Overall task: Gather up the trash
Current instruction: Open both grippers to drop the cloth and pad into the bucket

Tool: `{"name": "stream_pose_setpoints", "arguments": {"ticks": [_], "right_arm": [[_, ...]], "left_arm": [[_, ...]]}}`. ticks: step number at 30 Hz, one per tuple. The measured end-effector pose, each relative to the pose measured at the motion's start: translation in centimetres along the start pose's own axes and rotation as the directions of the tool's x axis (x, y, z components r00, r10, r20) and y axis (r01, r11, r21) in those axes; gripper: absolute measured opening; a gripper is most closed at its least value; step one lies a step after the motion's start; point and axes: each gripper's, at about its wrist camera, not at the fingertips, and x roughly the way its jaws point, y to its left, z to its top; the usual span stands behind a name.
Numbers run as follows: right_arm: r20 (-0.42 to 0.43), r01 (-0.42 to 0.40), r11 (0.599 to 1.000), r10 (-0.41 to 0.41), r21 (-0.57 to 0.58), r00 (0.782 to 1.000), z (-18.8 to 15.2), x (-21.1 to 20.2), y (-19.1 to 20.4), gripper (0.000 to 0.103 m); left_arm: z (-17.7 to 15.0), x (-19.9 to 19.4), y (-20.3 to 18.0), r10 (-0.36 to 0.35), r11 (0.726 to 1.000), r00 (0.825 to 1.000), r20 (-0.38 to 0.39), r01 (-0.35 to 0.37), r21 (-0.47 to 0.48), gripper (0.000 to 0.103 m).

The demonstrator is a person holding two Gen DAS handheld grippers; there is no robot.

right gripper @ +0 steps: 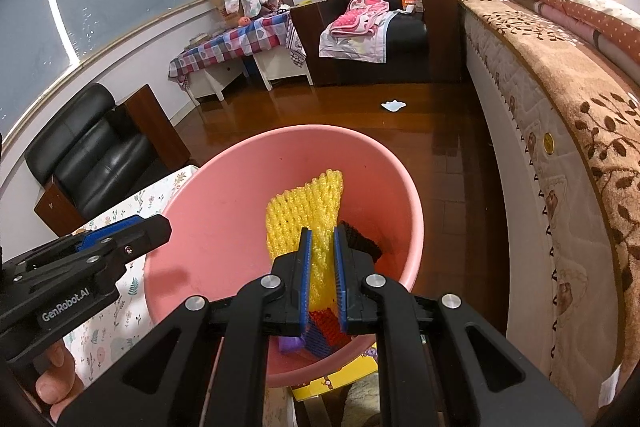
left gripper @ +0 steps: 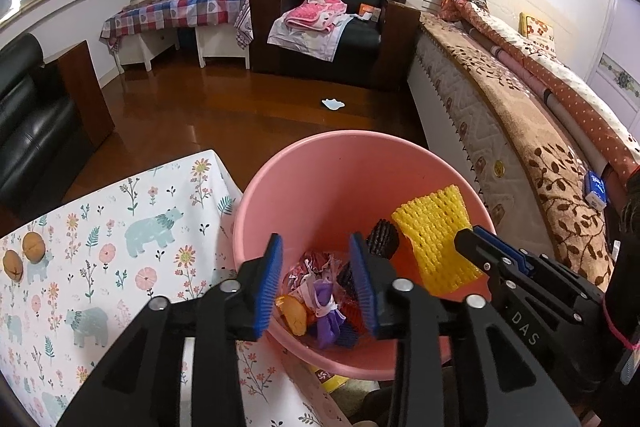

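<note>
pink bin (left gripper: 320, 163) rim between table edge (left gripper: 218, 163), bed (left gripper: 460, 131)

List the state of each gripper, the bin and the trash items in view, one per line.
left gripper: open over the bin, nothing between its pads
right gripper: shut on the yellow foam net
yellow foam net: held upright inside the bin
pink bin: upright, partly filled with wrappers
two walnuts: lying on the floral tablecloth, uncollected
white scrap: lying on the floor, uncollected
</note>
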Motion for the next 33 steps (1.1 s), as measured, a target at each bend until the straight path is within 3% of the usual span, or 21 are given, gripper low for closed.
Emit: {"name": "stream_pose_setpoints", "arguments": {"ticks": [8, 13, 30, 33], "right_arm": [[-0.03, -0.003, 1.0, 0.004, 0.01, 1.0, 0.1, 0.3, 0.0, 0.012], [-0.015, -0.031, 0.999, 0.031, 0.019, 0.999, 0.2, 0.0, -0.1, 0.032], [0.025, -0.097, 0.995, 0.096, 0.04, 0.995, -0.6, -2.8, 0.5, 0.034], [0.031, -0.116, 0.993, 0.115, 0.033, 0.993, -1.0, -3.6, 1.0, 0.046]], "left_arm": [[0.2, -0.6, 0.1, -0.004, 1.0, 1.0, 0.011, 0.005, -0.018, 0.051], [0.4, -1.1, 0.3, -0.012, 1.0, 1.0, 0.023, 0.013, -0.028, 0.055], [0.0, -4.2, 1.3, -0.016, 0.999, 0.997, 0.081, 0.02, -0.049, 0.066], [-0.1, -5.0, 1.4, -0.011, 0.998, 0.995, 0.099, 0.016, -0.054, 0.066]]}}
